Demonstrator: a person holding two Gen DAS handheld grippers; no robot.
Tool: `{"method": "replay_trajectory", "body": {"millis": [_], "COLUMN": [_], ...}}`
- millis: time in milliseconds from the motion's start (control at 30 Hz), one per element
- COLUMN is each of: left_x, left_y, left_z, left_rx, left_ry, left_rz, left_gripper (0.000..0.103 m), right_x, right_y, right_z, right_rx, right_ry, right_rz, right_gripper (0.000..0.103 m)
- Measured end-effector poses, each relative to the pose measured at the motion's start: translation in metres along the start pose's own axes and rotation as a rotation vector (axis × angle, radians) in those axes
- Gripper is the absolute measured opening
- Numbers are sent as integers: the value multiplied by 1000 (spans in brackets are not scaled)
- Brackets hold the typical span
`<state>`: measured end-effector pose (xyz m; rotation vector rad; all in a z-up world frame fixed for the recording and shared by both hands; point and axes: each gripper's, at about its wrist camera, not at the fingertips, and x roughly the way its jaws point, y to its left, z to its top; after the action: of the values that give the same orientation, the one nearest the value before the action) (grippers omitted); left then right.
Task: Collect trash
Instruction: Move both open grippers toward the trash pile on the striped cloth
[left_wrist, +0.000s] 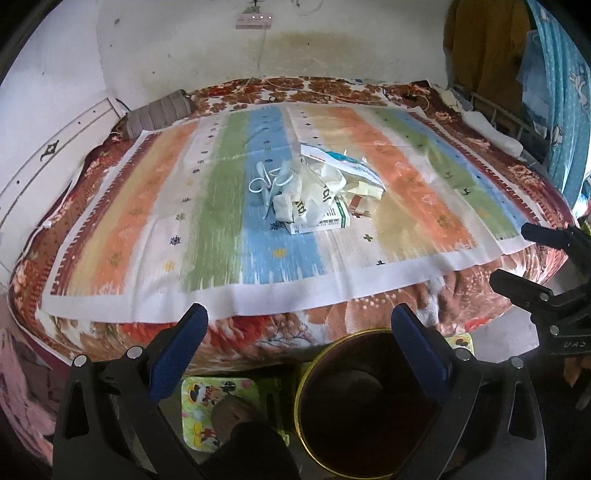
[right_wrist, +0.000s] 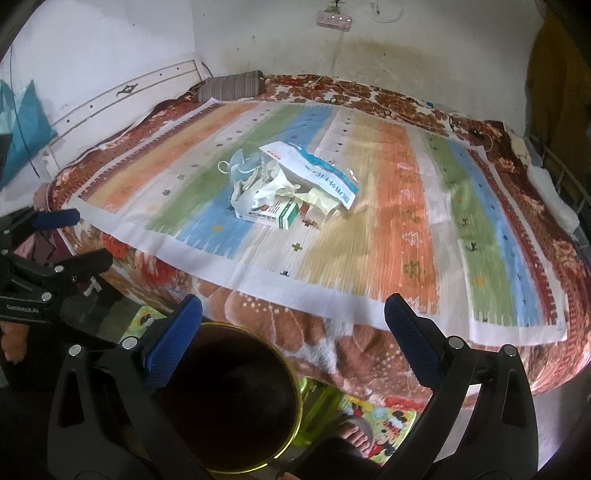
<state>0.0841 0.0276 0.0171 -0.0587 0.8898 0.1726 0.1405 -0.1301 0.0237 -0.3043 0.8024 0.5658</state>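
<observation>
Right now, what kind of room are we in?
Most likely a bedroom in a lived-in home. A bed with a floral blanket and a striped cloth fills the view, a white headboard stands against the wall, and a rolled striped pillow lies at its head.

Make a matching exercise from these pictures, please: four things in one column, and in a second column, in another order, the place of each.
Things:
1. medicine box
2. round bin
3. striped cushion
4. power strip

Places:
A. on the wall above the bed
B. on the floor, beside the near edge of the bed
C. at the far left corner of the bed, by the headboard
D. in the trash pile in the middle of the striped cloth

Pairs: 1-D, 2-B, 3-C, 4-A
</observation>
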Motion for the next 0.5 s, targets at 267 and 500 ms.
{"method": "replay_trajectory", "body": {"millis": [267,500], "left_x": [19,39], "left_y": [3,27], "left_z": [13,34], "left_rx": [32,-48], "left_ry": [50,75], "left_rz": [-8,21], "left_gripper": [97,97], "right_x": [25,51], "right_y": [-4,-12], "right_z": [27,44], "right_rx": [-56,-61], "right_ry": [2,28], "right_rz": [-53,-56], "right_gripper": [94,94]}}
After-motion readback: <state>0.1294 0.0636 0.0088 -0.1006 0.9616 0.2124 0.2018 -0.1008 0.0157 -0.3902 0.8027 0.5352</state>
